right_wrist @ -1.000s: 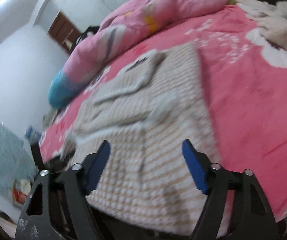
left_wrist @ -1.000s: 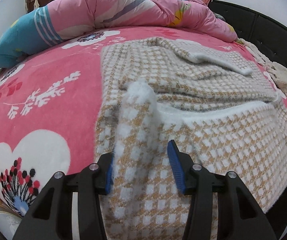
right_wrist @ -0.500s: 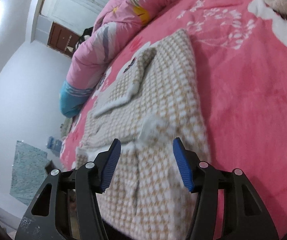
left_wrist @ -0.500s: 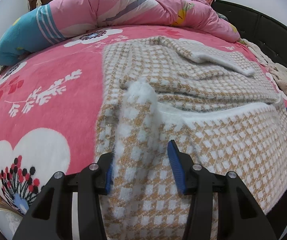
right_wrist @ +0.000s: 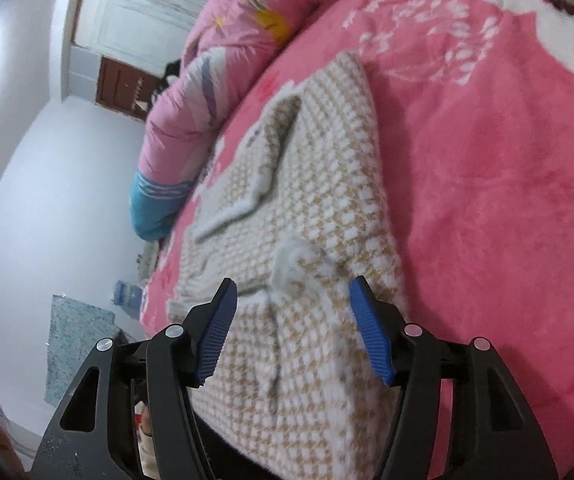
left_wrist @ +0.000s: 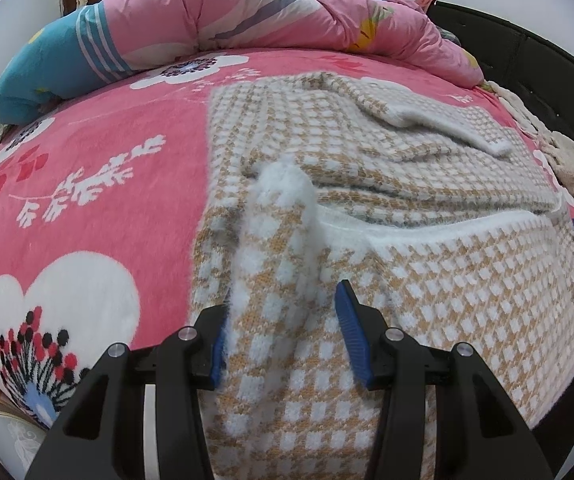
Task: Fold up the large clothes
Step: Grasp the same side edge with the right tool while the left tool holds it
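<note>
Left wrist view: left gripper [left_wrist: 283, 332] seemingly clamps a raised sweater [left_wrist: 427, 280] fold; right gripper [right_wrist: 293, 330] jaws, just widening, straddle its tuft.

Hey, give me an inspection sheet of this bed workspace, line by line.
Surface: pink floral blanket on a bed.
Job's things: checked knit sweater, partly folded, sleeve across its top.
Clutter: pink duvet bunched at the far side; cream knit fabric by the black bed frame.
Grippers: left gripper jaws astride a raised sweater fold; right gripper jaws open over a sweater tuft.
Cables: nothing seen.
Surroundings: white walls, brown cabinet.
</note>
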{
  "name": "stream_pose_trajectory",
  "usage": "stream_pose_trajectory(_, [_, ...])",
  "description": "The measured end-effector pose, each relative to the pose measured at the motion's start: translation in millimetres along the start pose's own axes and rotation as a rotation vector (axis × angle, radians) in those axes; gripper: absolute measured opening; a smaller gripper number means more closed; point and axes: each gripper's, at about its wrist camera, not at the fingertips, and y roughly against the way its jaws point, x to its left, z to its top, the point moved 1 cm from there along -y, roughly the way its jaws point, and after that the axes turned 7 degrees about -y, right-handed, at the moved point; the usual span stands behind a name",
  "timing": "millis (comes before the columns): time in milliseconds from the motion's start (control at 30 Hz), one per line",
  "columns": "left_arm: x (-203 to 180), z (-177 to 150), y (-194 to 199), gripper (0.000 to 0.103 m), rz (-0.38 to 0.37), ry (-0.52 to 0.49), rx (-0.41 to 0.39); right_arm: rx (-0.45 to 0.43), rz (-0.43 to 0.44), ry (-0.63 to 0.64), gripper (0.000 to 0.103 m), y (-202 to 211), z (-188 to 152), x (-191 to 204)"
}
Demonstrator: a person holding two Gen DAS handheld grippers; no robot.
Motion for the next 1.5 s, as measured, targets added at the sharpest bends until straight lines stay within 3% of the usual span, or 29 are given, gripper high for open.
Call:
stream_pose_trajectory(200, [0, 0, 0, 0.046, 0.001, -0.001, 0.0, 0.026, 0.01, -0.006, 0.061, 7, -8, -2])
stream_pose_trajectory(400, [-1, 0, 0, 0.046, 0.001, -0.001, 0.0, 0.108, 0.018, 0.022, 0.062, 15, -31, -2])
stream_pose_trajectory(600, [0, 0, 0, 0.046, 0.001, -0.003, 0.001, 0.153, -0.055, 0.082, 0.062, 13, -36, 5])
stream_pose_trajectory(900, [-1, 1, 0, 0.047, 0.008, 0.006, 0.007, 0.139, -0.197, 0.148, 0.042, -24, -18, 19])
stream_pose_trajectory(1100, [-1, 1, -1, 0.048, 0.003, 0.012, 0.0, 0.098, -0.304, 0.207, 0.013, -22, -33, 30])
stream_pose_trajectory(1367, [-5, 4, 7, 0.048, 0.013, -0.017, -0.017, 0.06, -0.413, 0.271, 0.012, -29, -48, 41])
stream_pose_trajectory(1500, [-8, 4, 19, 0.048, -0.035, -0.014, -0.042, 0.062, -0.425, 0.264, 0.014, -40, -54, 45])
